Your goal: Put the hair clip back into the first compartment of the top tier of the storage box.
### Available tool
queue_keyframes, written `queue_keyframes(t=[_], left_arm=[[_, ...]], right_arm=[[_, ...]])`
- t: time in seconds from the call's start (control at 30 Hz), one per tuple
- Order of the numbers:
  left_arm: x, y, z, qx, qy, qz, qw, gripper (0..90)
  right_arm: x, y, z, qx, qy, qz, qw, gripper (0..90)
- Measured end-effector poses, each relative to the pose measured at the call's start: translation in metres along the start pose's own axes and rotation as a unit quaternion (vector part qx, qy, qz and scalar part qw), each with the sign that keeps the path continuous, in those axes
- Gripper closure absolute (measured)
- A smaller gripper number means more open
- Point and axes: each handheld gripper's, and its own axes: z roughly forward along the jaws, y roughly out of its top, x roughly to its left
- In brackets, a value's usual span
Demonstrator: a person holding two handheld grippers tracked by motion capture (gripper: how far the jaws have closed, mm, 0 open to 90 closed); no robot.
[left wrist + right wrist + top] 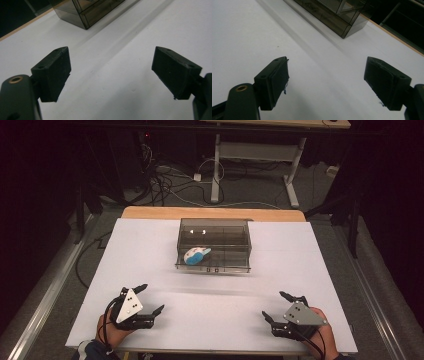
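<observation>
A smoky transparent box (215,245) with inner compartments sits at the middle back of the white table (150,250). In its front left part lies a blue and white object (196,255). My left gripper (152,298) rests near the front left of the table, open and holding nothing. My right gripper (274,306) rests near the front right, open as well. Between the left gripper's jaws (111,72) is bare white table, with the box corner (85,15) ahead. The right gripper's jaws (325,80) also stand wide apart, the box (332,17) farther off.
A wooden edge (210,213) runs along the back of the table. Behind it, on the floor, are cables (170,180) and the legs of another table (216,165). Metal rails (50,285) flank the table on both sides.
</observation>
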Motion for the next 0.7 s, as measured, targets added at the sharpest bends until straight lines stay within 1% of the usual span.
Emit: queue_keyframes(t=[0.2, 0.4, 0.57, 0.7], left_arm=[[0.0015, 0.0012, 0.0021, 0.002, 0.000, 0.000, 1.0000, 15.4], [0.0027, 0.0029, 0.0041, 0.003, -0.001, 0.002, 1.0000, 15.4], [0.0042, 0.0042, 0.0074, 0.003, -0.006, 0.001, 1.0000, 15.4], [0.0054, 0.0060, 0.0102, -0.002, -0.010, -0.003, 0.9999, 15.4]], right_arm=[[-0.0029, -0.0021, 0.0002, 0.001, 0.001, 0.004, 1.0000, 20.8], [-0.0029, -0.0039, -0.0008, 0.003, 0.001, 0.005, 1.0000, 20.8], [-0.0032, -0.0055, -0.0038, 0.004, -0.003, 0.007, 1.0000, 20.8], [-0.0025, -0.0077, -0.0069, 0.008, -0.008, 0.010, 0.9999, 20.8]])
